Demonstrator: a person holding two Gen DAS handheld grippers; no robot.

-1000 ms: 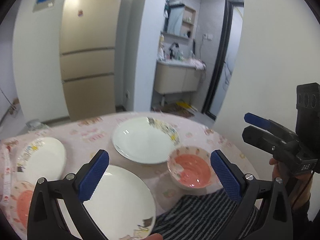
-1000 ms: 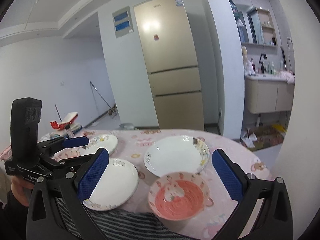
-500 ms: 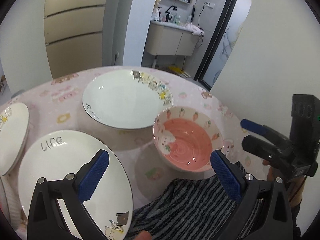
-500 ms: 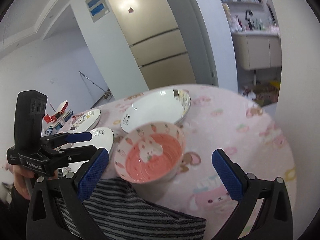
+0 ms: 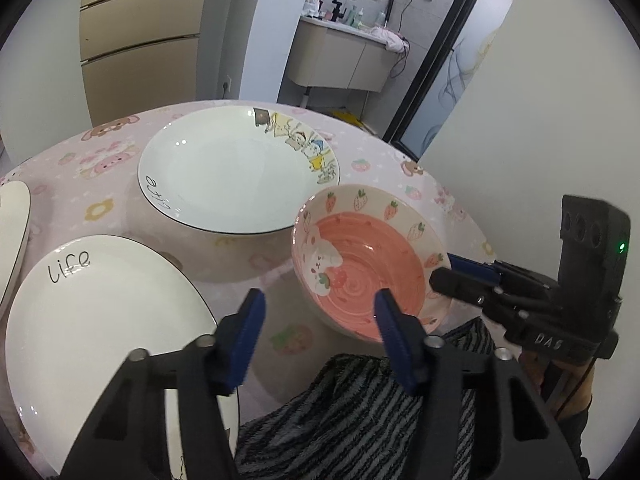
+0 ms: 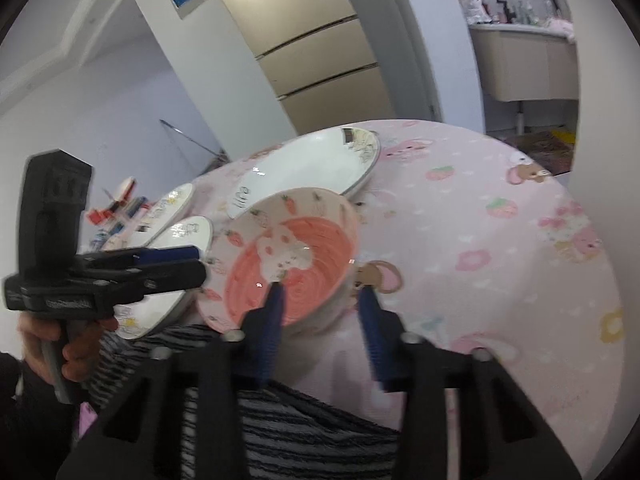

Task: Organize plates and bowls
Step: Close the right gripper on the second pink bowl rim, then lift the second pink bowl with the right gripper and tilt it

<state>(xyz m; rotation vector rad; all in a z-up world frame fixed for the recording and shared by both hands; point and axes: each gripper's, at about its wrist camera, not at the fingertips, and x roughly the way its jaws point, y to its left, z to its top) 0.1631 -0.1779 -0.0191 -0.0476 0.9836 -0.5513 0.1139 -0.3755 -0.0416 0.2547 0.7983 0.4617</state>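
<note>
Pink strawberry-print bowl (image 5: 360, 264), pink cartoon-print tablecloth (image 6: 500, 248)

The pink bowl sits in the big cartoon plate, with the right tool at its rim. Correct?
Not quite. The left wrist view shows the bowl standing on the tablecloth beside the plate, not in it. The right tool is at its rim; its jaws have just been closing, with the rim between them.

My right gripper (image 6: 320, 300), jaws just closing, straddles the near rim of the pink bowl (image 6: 288, 256), not clearly pinching it. Left gripper (image 6: 176, 264) sits beside the bowl over a white plate (image 6: 176, 236); worktop (image 6: 500, 248) pink.
</note>
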